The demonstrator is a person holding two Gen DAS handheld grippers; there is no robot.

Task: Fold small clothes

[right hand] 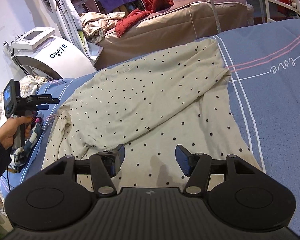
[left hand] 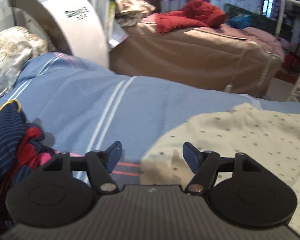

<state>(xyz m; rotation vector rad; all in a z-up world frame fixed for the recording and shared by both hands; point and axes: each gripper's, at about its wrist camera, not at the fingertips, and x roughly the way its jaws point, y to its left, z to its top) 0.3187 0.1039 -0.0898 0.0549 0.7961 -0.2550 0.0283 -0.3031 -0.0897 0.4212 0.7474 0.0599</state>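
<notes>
Dotted cream shirt lies mid-frame on the blue bed, one side already flapped over. Right tongs and left tongs both hover wide open, holding nothing, probably lining up another fold.

Black claw (blue pads), silver screws, dark sleeve.

A red jacket lies on the brown bed (beside a white machine).
</notes>
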